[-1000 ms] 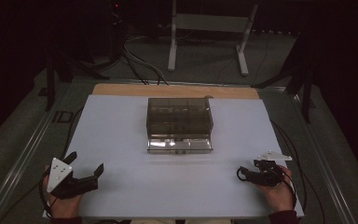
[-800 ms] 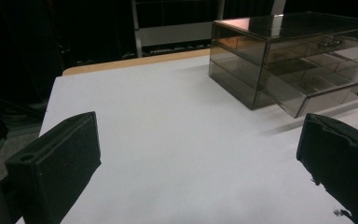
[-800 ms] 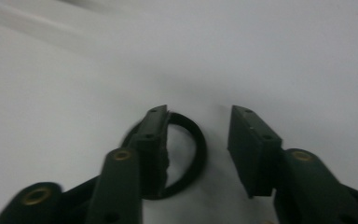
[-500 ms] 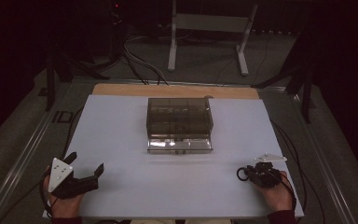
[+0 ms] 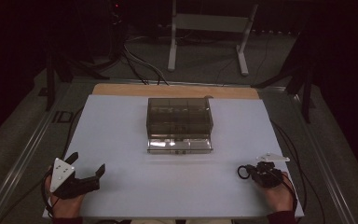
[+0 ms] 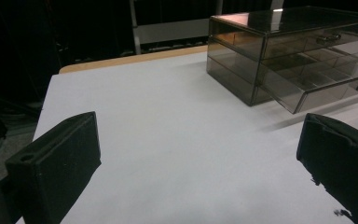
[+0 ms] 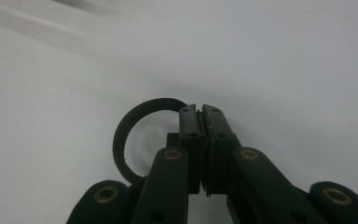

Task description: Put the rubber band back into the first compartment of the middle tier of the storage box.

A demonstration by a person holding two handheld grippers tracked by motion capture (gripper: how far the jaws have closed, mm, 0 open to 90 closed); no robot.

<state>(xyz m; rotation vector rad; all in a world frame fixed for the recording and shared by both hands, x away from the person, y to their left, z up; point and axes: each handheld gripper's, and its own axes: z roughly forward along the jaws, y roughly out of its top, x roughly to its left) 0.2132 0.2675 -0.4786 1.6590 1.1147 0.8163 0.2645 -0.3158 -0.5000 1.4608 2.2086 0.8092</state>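
Between the matte black pads of the right gripper [image 7: 203, 114], a thin black ring [image 7: 135, 135] sat pinched by its rim, its round loop jutting left over the smooth white table [image 5: 130, 135]; the jaws had just closed. Opposite, the left gripper [image 5: 86, 163] stood wide, facing a smoky transparent drawer box [image 6: 293, 56].

A darkened lab or recording studio is showing here: a white work table [image 5: 121, 140] is sitting on grey carpet, with cables [image 5: 140, 63] trailing and a metal stand [image 5: 205, 28] standing in the gloom far beyond both grippers.
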